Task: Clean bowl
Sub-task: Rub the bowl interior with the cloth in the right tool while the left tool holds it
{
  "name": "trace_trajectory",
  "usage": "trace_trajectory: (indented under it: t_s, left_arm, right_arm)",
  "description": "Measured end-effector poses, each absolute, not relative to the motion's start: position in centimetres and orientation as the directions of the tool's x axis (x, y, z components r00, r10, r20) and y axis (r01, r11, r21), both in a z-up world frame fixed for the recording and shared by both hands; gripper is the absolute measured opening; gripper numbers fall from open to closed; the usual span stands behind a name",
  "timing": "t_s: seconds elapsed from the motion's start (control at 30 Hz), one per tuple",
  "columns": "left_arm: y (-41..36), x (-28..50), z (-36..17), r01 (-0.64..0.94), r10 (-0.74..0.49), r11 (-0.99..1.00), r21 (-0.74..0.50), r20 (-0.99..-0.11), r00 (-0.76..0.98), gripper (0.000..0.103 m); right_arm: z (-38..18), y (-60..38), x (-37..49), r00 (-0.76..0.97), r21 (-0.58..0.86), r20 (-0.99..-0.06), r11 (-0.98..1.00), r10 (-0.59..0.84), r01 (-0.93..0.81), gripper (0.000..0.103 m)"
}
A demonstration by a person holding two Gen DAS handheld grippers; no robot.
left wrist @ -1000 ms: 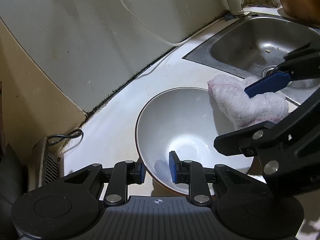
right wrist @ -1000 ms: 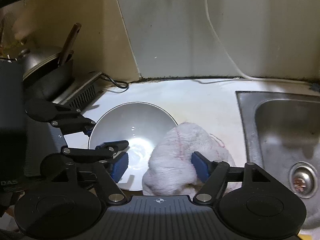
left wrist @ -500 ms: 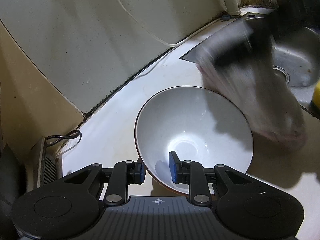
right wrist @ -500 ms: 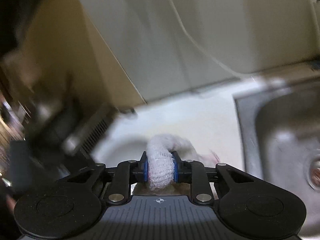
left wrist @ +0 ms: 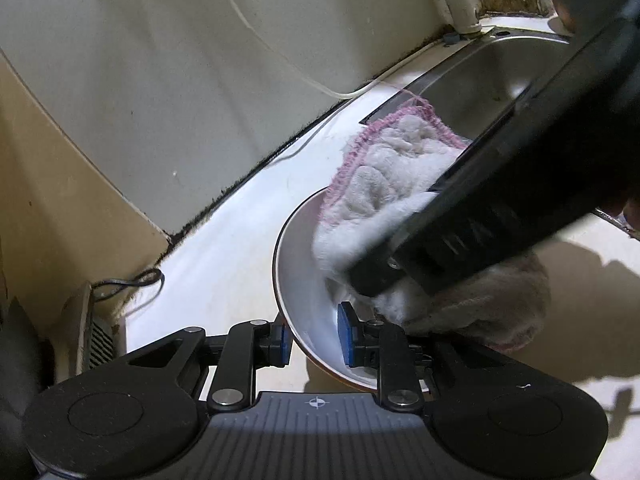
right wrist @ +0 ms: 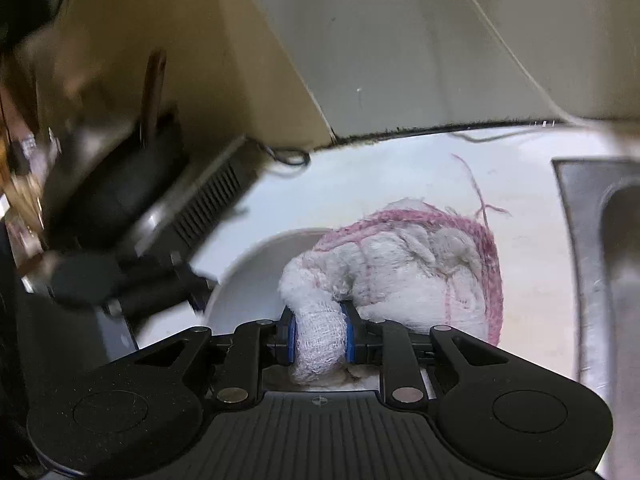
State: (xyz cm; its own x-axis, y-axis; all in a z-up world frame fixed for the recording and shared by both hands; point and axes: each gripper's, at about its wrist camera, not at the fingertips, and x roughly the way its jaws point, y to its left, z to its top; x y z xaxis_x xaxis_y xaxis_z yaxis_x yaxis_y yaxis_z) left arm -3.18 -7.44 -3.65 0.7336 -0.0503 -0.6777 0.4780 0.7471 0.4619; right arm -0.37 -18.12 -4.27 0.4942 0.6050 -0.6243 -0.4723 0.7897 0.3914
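The left tongs are pinching the bowl rim on the worktop. The right tongs are squeezing the cloth, hanging just over the bowl, ready to go down inside.

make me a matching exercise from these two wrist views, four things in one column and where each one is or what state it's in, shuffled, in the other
Things:
1. bowl
2. cloth
3. sink
4. thin white cable

Places or states:
A. pinched between the right gripper pads
B. set into the counter beyond the bowl
C. rim clamped by the left gripper
D. running along the wall

Pairs: 1-C, 2-A, 3-B, 4-D
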Motion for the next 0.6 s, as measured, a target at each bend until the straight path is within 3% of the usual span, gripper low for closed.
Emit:
trace_trajectory:
  t_s: [0.3,0.4,0.53,0.6]
  left_arm:
    - [-7.6,-3.2,-3.5,0.485,-0.061,0.750,0.450,-0.683,0.728,0.026]
    - [-7.5,-3.3,-3.4,0.486,-0.062,0.753,0.443,-0.687,0.724,0.026]
    - [-7.5,-3.2,-3.4,0.485,-0.063,0.756,0.440,-0.689,0.722,0.026]
    - [-7.5,-3.2,-3.4,0.486,-0.065,0.756,0.438,-0.689,0.722,0.026]
  right_arm:
    - [-1.8,-20.0,-4.0,0.649,0.111,-0.634,0.879,0.422,-0.463,0.021]
    - [-0.3,-20.6,-4.0,0.686,0.149,-0.583,0.887,0.436,-0.437,0.021]
    - [1.2,-21.3,-3.5,0.672,0.322,-0.473,0.822,0.569,-0.469,0.021]
    - [0.4,-20.7,-2.8,0.628,0.363,-0.481,0.791,0.612,-0.493,0.021]
